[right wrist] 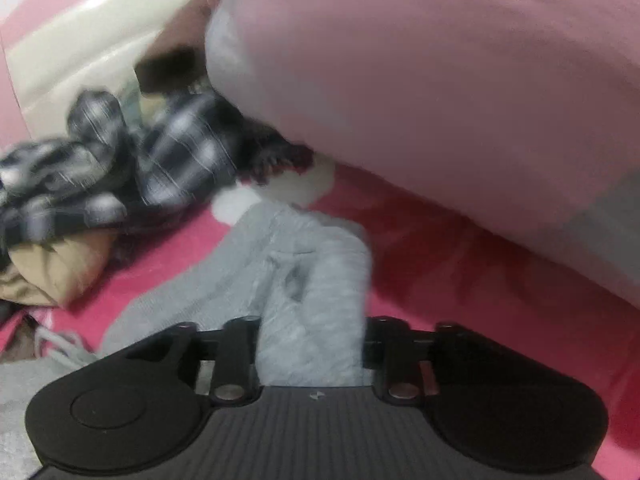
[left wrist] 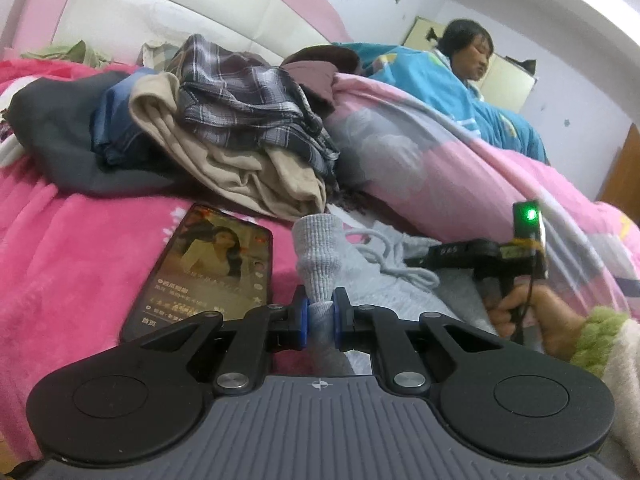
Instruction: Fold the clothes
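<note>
A grey knit garment (left wrist: 404,288) with a white drawstring (left wrist: 384,258) lies on the pink blanket (left wrist: 72,248). My left gripper (left wrist: 321,312) is shut on its ribbed cuff (left wrist: 318,248), which stands up between the blue pads (left wrist: 304,314). To the right, a hand (left wrist: 520,312) holds my right gripper (left wrist: 416,260) low over the same garment. In the blurred right wrist view a thick fold of the grey garment (right wrist: 320,280) fills the whole gap of the right gripper (right wrist: 312,344). That fold hides the right fingertips, and the jaws stand partly apart around it.
A lit phone (left wrist: 208,272) lies just left of the left gripper. Behind it is a pile with a plaid shirt (left wrist: 248,100), beige cloth (left wrist: 224,168) and dark garments (left wrist: 60,132). A bulky pink quilt (left wrist: 440,160) rises on the right, with a person (left wrist: 468,52) behind it.
</note>
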